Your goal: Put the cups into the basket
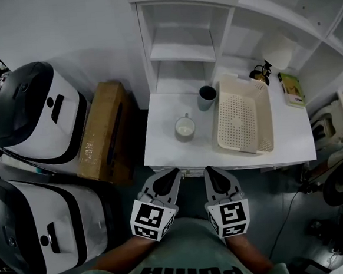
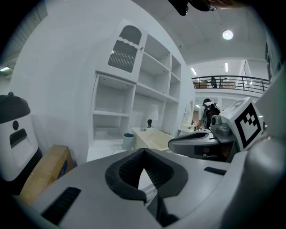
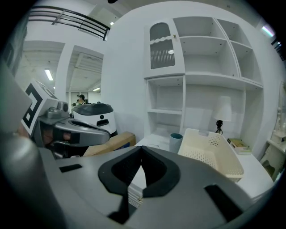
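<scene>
**White desk (image 1: 163, 143), both cups out, basket (image 1: 220, 119) empty**

White shelving stands behind the desk, and the cream basket lies on the desk's right half with nothing inside it. Two cups stand to its left. A dark tumbler (image 1: 207, 97) is just beside the basket's far corner, and a white mug (image 1: 185, 128) sits nearer the front edge, a little apart from the basket wall. Neither cup is touched.

The left gripper (image 1: 172, 172) and the right gripper (image 1: 209, 170) hang side by side below the desk's front edge, close to the person's body. Each has its jaws pressed together, with nothing between them.

As I judge it, the task has not started, since no cup is lifted and none is in the basket. Both cups remain to be picked up and set inside. A cardboard box (image 1: 104, 133) and two black-and-white appliances (image 1: 33, 112) stand on the floor to the left, clear of the work
</scene>
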A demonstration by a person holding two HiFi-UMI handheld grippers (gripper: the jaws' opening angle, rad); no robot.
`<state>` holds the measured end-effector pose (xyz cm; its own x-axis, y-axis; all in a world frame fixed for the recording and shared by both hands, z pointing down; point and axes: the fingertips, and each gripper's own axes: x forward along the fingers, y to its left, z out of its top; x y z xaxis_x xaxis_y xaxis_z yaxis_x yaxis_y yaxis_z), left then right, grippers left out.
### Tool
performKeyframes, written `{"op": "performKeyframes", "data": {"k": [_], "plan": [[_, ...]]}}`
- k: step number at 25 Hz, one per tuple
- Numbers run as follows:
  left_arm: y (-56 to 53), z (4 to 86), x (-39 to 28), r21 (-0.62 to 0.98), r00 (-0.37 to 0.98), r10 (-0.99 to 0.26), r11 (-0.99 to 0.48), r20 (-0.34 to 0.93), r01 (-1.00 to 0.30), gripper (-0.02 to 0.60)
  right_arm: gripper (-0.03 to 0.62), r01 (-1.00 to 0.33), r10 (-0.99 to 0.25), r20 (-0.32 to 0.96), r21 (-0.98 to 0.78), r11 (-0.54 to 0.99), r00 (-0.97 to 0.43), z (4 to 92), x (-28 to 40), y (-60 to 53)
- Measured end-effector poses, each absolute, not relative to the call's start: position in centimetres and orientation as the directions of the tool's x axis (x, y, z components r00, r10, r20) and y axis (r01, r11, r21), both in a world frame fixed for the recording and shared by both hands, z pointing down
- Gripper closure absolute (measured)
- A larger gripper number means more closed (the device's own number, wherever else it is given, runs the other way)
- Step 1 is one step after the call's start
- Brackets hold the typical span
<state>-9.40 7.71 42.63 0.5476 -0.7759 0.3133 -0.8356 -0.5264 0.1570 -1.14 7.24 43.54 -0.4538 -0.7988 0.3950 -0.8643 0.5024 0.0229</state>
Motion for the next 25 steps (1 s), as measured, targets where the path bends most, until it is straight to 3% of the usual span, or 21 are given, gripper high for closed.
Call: {"op": "performKeyframes", "data": {"k": [25], "plan": [[3.4, 43.9, -18.3, 0.216, 0.583, -0.760, -0.542, 0.286, -0.812, 0.574, 0.580, -0.860, -0.792, 0.446, 0.089, 0.502, -0.416, 44.6, -10.7, 3.1]]}}
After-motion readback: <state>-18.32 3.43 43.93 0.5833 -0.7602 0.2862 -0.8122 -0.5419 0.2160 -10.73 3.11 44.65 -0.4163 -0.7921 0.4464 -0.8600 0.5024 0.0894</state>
